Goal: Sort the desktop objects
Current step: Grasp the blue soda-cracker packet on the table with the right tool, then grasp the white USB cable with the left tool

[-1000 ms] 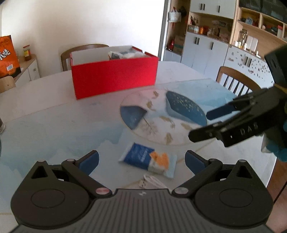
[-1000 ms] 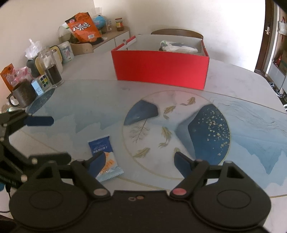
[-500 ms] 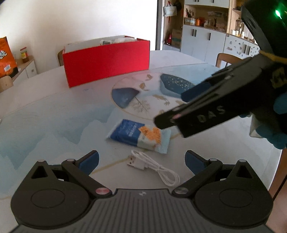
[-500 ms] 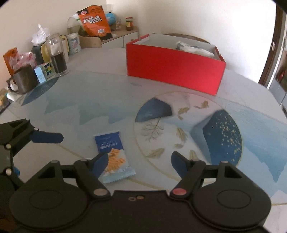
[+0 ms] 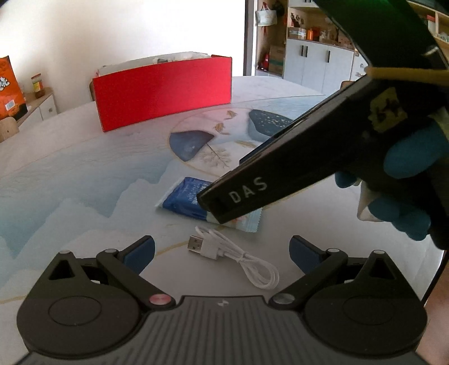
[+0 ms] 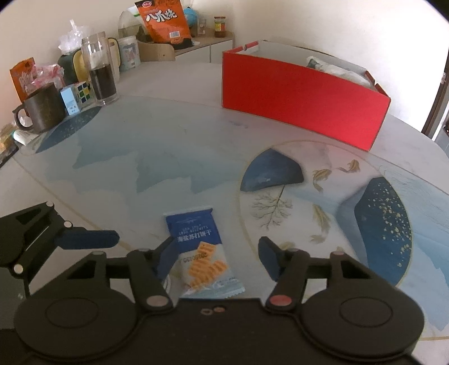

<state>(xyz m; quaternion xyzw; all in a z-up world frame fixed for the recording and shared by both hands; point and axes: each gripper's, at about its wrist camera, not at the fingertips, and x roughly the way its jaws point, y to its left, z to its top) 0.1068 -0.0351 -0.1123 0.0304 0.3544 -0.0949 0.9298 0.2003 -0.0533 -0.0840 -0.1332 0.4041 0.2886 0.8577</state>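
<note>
A blue and white cracker packet [image 6: 199, 247] lies flat on the table, between the fingers of my right gripper [image 6: 217, 254]. The jaws are closing; the left pad is at the packet's edge and the right pad stands clear of it. In the left wrist view the right gripper [image 5: 226, 182] reaches in from the right and covers part of the packet [image 5: 188, 196]. A coiled white USB cable [image 5: 233, 252] lies just ahead of my open left gripper [image 5: 221, 250], between its fingers. The red box [image 6: 294, 98] stands at the back with wrapped items inside.
A dark mug [image 6: 42, 112], a glass jug [image 6: 102, 81], a puzzle cube [image 6: 82, 92] and snack bags [image 6: 165, 19] crowd the table's far left. A blue-gloved hand [image 5: 407, 179] holds the right gripper. Cupboards [image 5: 322, 61] stand behind the table.
Both grippers have come lower and closer to the table. The right gripper has moved over the packet and its jaws have narrowed. The cable has come into view ahead of the left gripper.
</note>
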